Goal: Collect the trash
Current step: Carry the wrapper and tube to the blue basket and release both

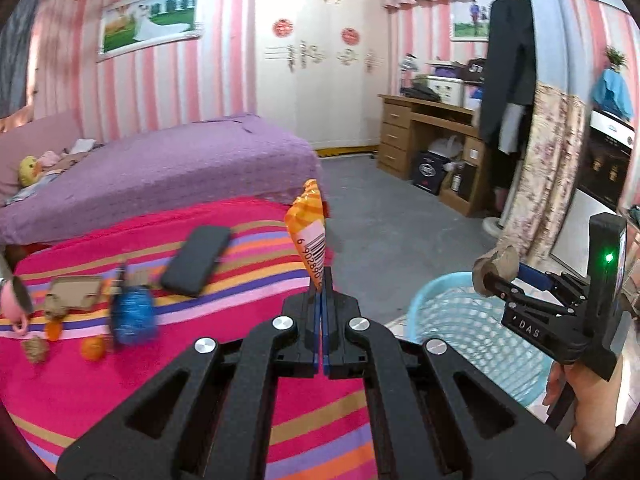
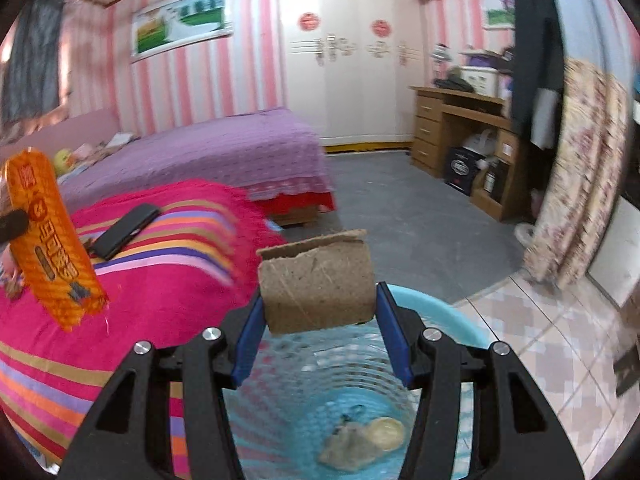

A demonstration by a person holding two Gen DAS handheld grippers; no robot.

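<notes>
Right gripper (image 2: 320, 312), clamped on the cardboard roll (image 2: 316, 284), should release over the blue basket (image 2: 440, 308), then the left gripper (image 1: 322, 280) pinching the orange wrapper (image 1: 308, 224) follows

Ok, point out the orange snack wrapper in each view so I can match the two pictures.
Left wrist view: the orange snack wrapper stands at centre, pinched in the left gripper.
Right wrist view: the wrapper hangs at the far left edge, above the striped blanket.
Shared landmark: the blue basket, lower right in the left view, bottom centre in the right.

Orange wrapper (image 1: 306, 220), brown cardboard tube (image 2: 318, 286), light-blue basket (image 2: 452, 304).
</notes>
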